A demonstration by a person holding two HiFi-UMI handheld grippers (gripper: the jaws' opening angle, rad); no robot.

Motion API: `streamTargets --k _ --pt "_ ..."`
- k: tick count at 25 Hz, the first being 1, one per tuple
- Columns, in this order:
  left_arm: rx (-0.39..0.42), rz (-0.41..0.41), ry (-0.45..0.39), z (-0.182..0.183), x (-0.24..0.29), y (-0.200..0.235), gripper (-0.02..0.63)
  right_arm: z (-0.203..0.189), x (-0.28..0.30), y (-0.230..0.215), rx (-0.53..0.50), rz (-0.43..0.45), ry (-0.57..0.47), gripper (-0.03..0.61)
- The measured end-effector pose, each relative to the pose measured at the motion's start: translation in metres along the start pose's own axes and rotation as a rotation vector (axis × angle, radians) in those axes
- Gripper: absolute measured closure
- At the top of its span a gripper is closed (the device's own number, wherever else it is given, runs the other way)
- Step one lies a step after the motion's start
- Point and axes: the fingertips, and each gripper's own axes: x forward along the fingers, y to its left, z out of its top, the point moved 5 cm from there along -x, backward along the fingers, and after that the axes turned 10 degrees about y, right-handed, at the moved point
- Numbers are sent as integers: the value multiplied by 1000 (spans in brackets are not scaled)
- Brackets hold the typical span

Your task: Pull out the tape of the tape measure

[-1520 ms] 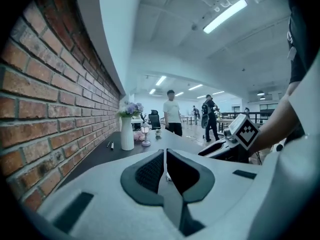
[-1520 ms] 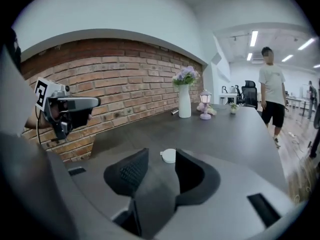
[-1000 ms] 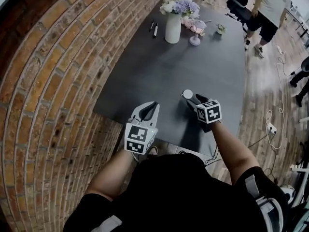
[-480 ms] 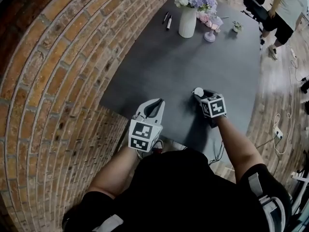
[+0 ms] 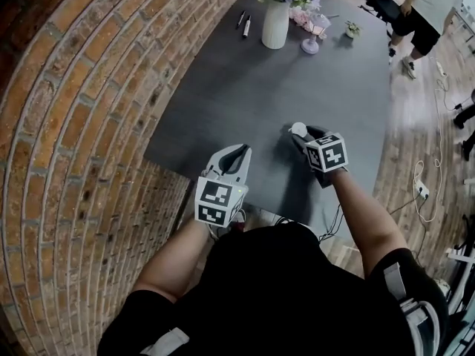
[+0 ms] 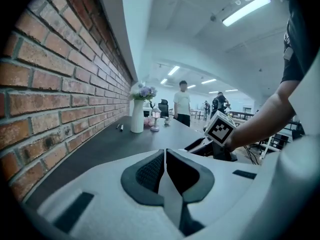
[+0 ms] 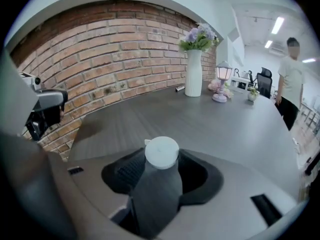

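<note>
A small round white tape measure (image 7: 161,153) sits between the dark pads of my right gripper (image 7: 161,158), which is shut on it and still tightening slightly. A little tab (image 7: 147,142) sticks out at the disc's left. In the head view the tape measure (image 5: 298,129) shows at the tip of the right gripper (image 5: 301,134), just above the dark grey table (image 5: 245,87). My left gripper (image 5: 239,153) hovers over the table's near edge, to the left of the right one. Its jaws (image 6: 164,156) meet at the tip with nothing between them.
At the table's far end stand a white vase of flowers (image 5: 274,22), two pens (image 5: 243,24), a pink lamp (image 5: 310,39) and a small plant (image 5: 351,30). A brick wall (image 5: 74,124) runs along the left. A person (image 5: 423,13) stands beyond; cables (image 5: 424,191) lie on the floor.
The head view has swung a little. Both grippers keep much the same places over the table's near end, and the tape measure stays in the right jaws.
</note>
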Motion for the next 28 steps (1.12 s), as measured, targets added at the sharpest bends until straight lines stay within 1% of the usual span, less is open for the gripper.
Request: streamTargets --k 4,7,10,16,20,24,28 --pt "39 -51 -31 18 7 -14 593 12 -39 2 31 9 -94 374" --pt "64 -121 -54 33 15 -35 593 16 -76 4 42 11 -166 374" --pt "134 -193 -63 47 28 -64 592 13 -116 8 59 -6 -237 374" --pt "256 -295 -91 74 45 -115 589 0 -183 20 65 -43 -343 374" --pt "342 -343 -155 94 39 -147 542 -11 -217 26 65 -79 -390 374" --pt "375 -385 -203 105 34 -170 528 -21 -238 30 36 -109 -418 374" --pt "396 -403 -205 104 30 -179 526 -31 -247 32 17 -114 -419 374"
